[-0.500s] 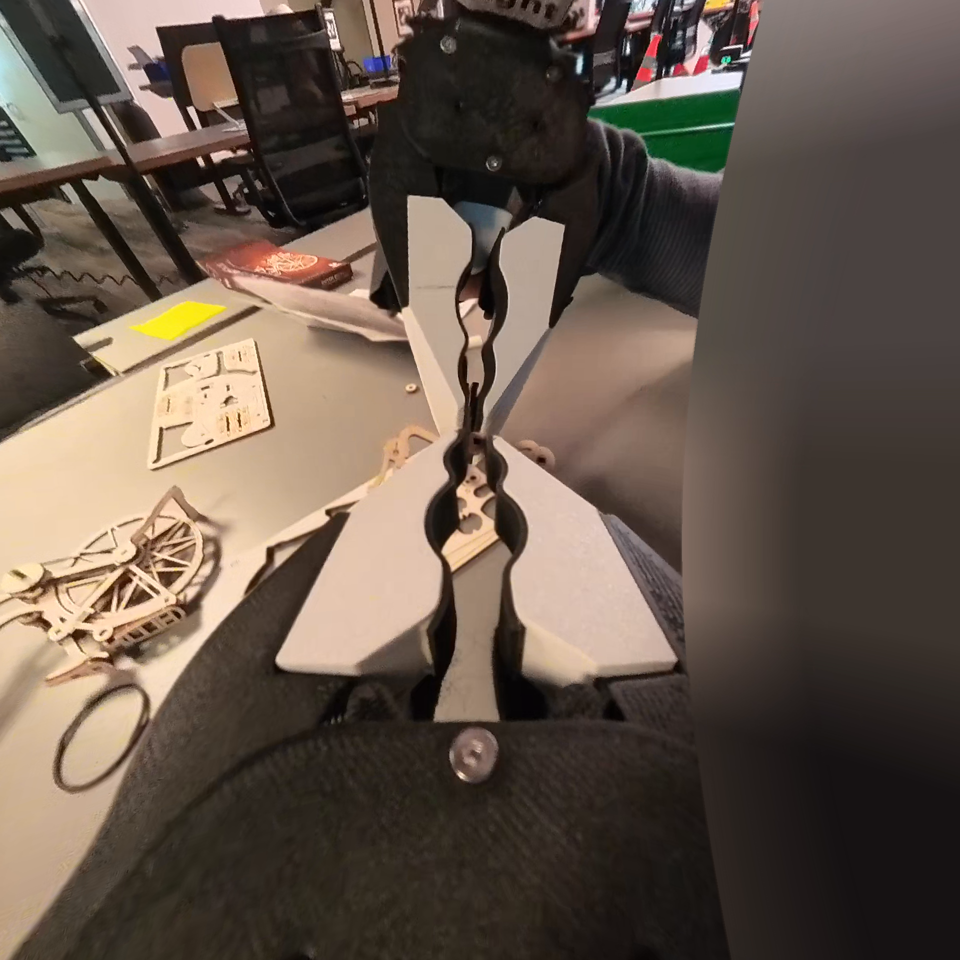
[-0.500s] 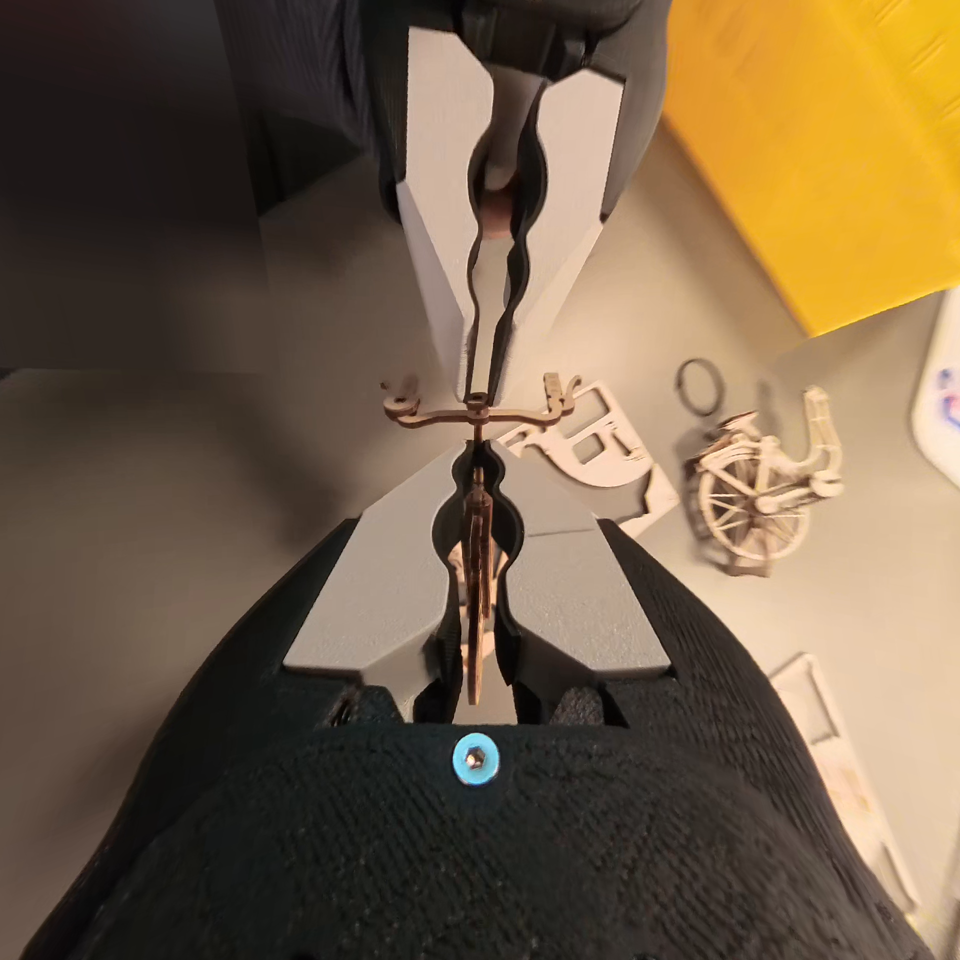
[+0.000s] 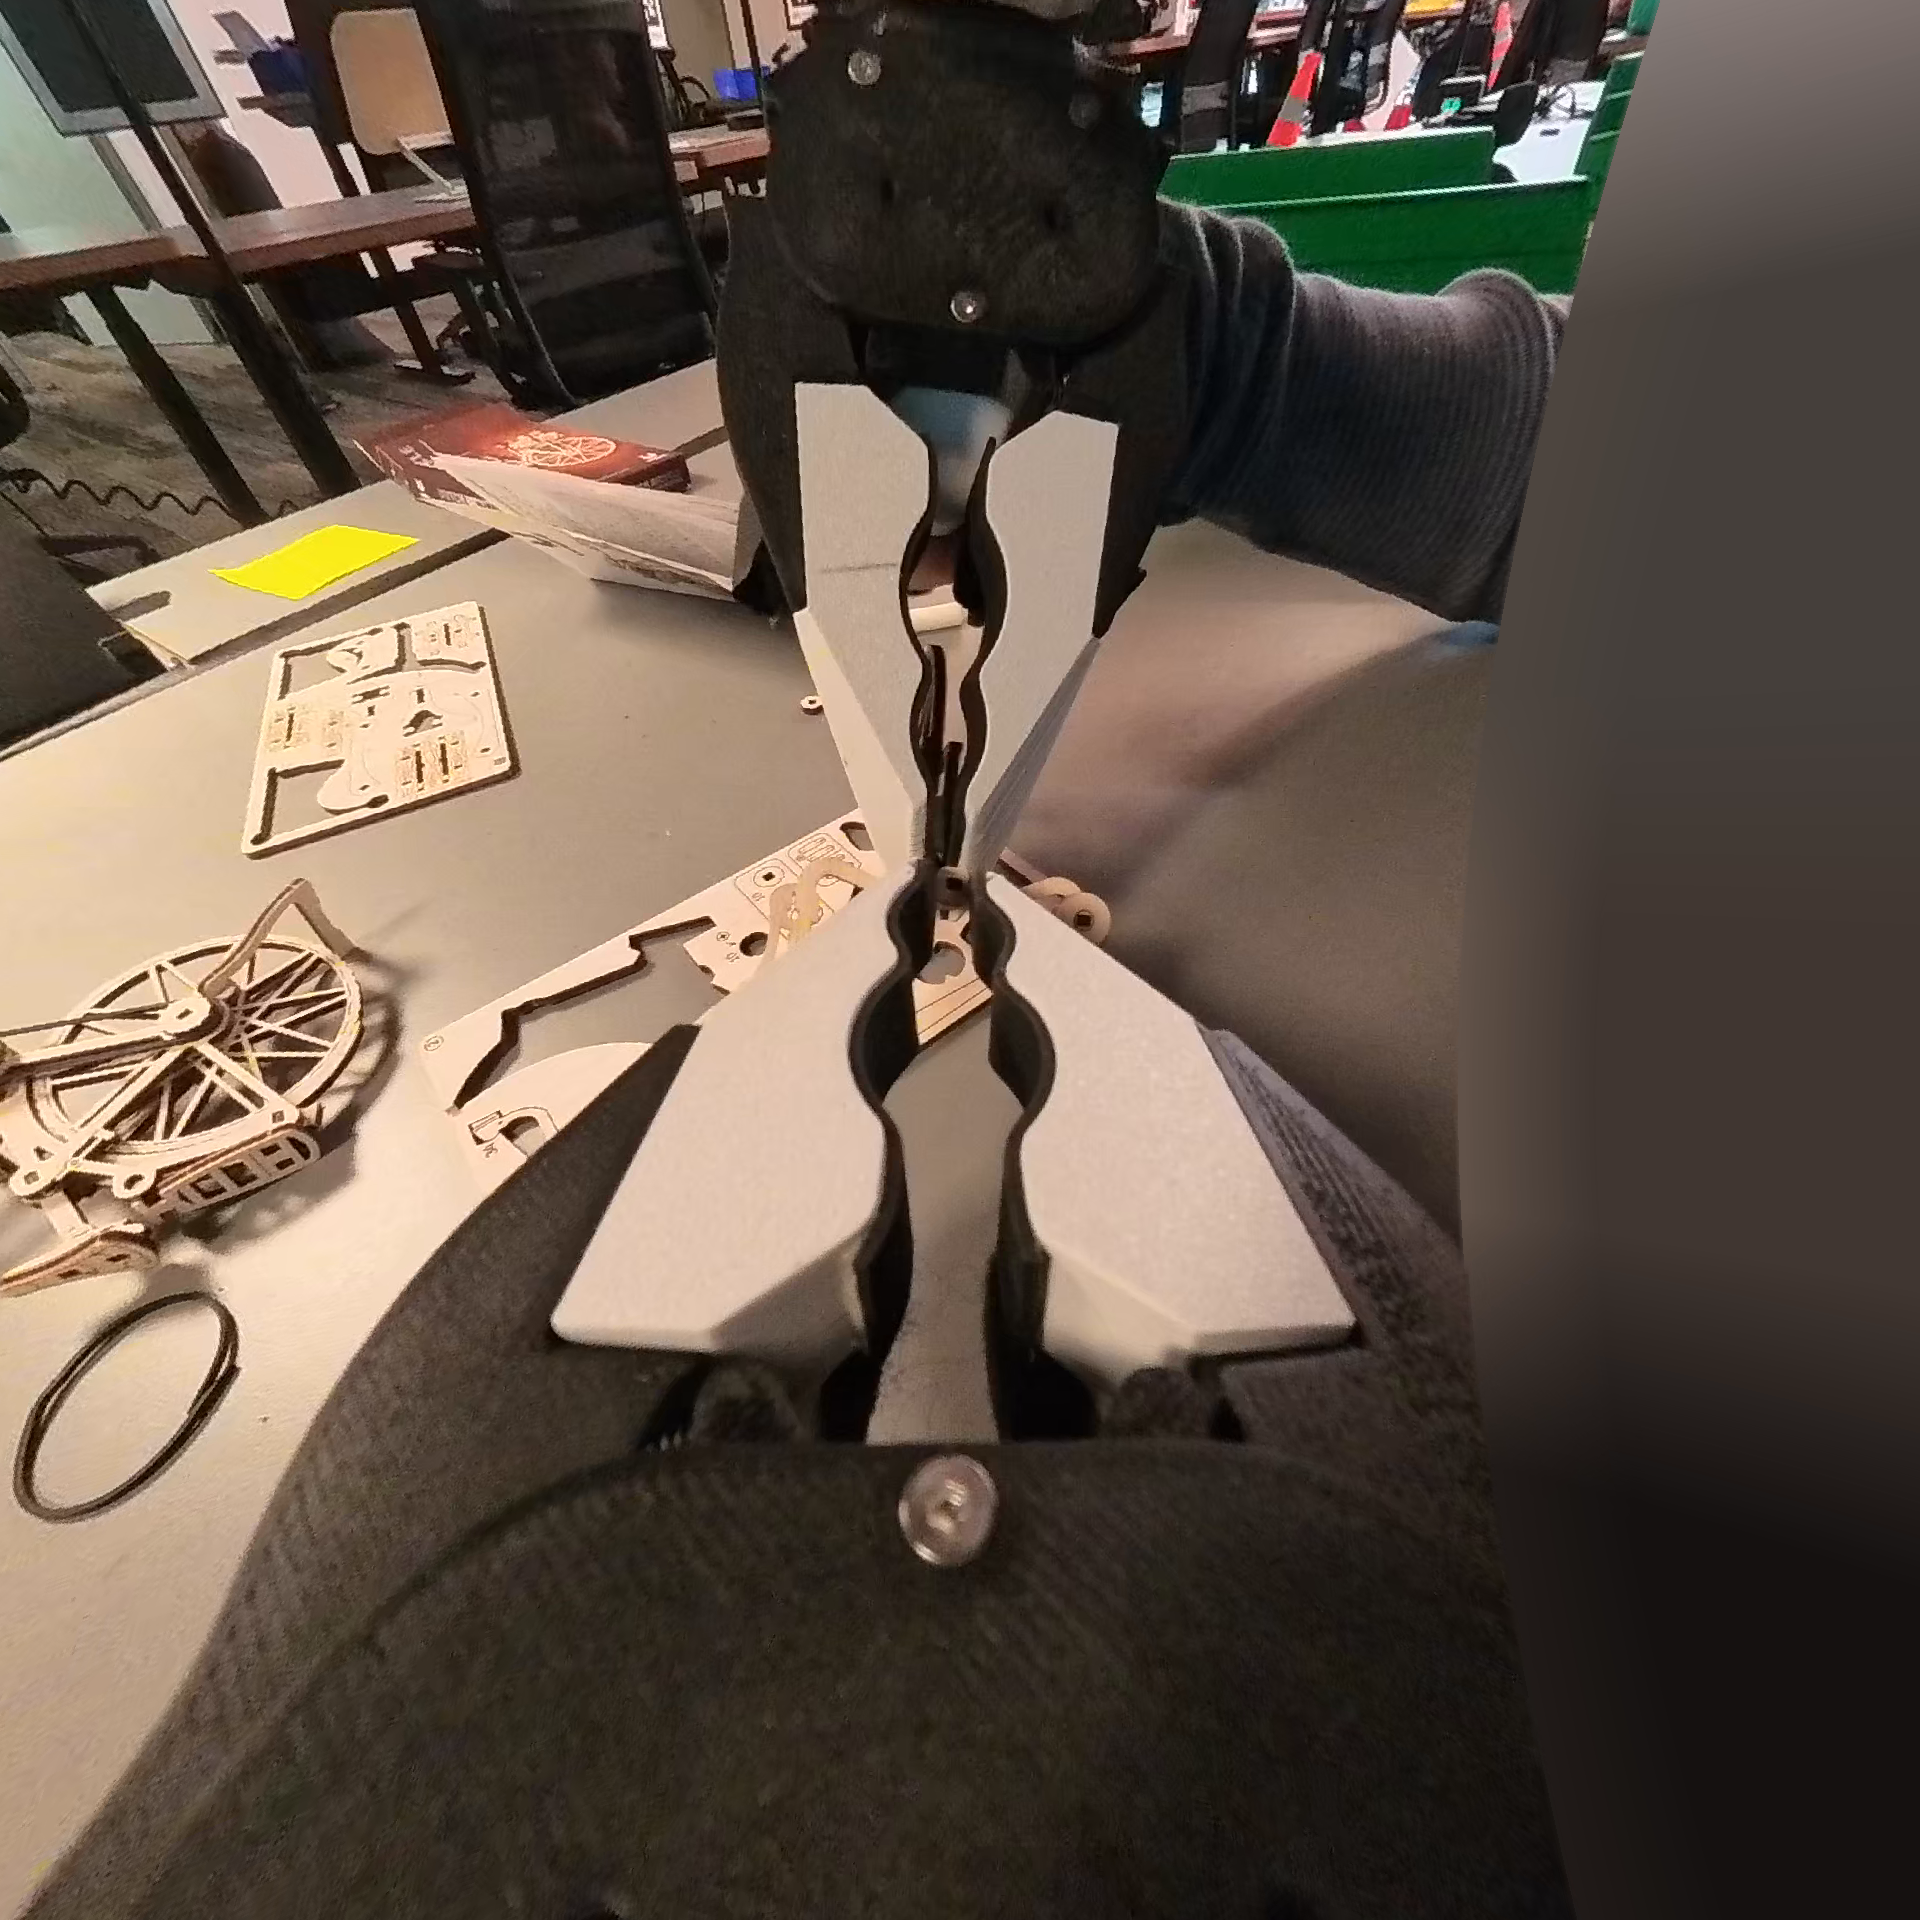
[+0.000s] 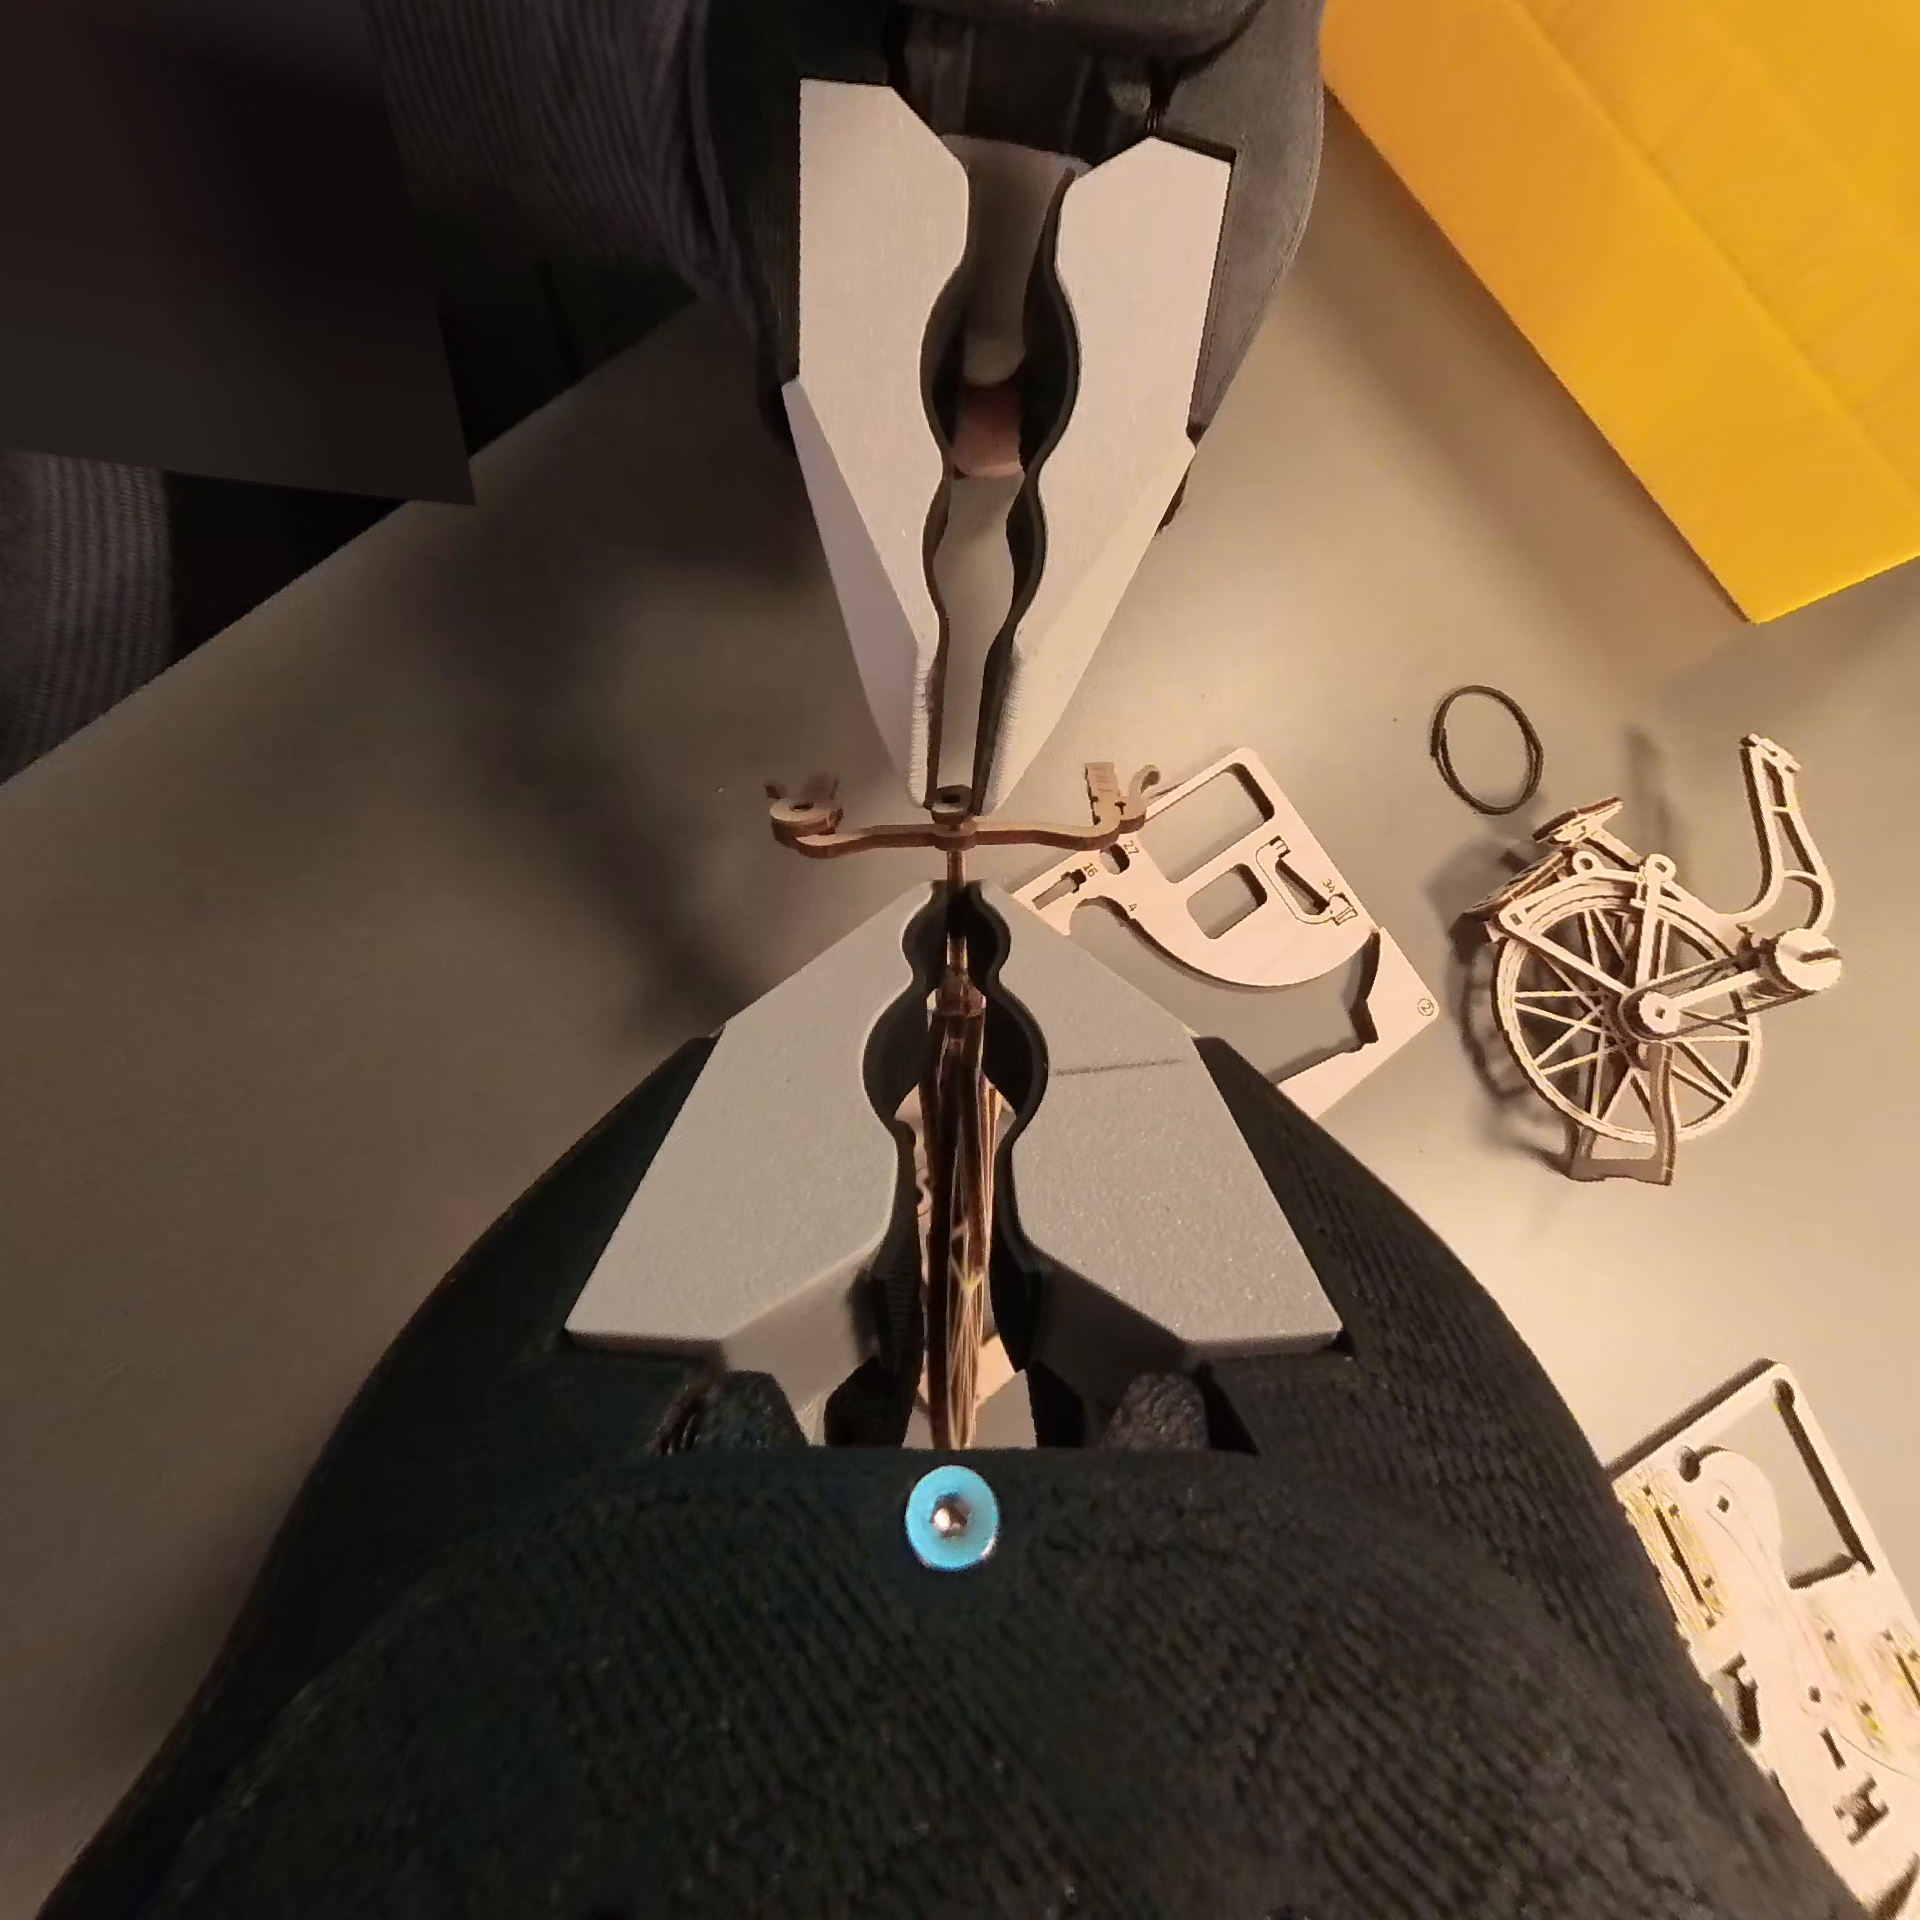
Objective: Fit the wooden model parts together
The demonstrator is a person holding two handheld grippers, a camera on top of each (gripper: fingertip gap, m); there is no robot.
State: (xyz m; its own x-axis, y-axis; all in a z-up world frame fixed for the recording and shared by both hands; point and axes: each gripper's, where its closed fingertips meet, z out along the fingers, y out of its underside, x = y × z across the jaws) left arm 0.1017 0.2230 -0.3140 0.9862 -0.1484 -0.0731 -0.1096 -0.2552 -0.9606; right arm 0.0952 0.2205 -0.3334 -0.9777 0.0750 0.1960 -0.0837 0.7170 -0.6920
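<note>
Right gripper (image 4: pixel 954 894) pinched the wheel-and-fork part (image 4: pixel 958 1195); the left gripper (image 4: pixel 951 774), tip to tip opposite, clamped its handlebar (image 4: pixel 951 826). Beside them lay a cut-out sheet (image 4: pixel 1226 935), half-built bicycle (image 4: pixel 1631 997) and rubber ring (image 4: pixel 1486 748).

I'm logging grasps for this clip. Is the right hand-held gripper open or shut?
Shut. The right hand-held gripper has its fingers closed on a thin wooden wheel part standing edge-on between them, a handlebar piece at its tip.

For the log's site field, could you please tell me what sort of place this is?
Probably an open office or lab workspace: a grey table strewn with wooden kit sheets, with desks and a mesh chair behind, plus traffic cones farther back.
</note>
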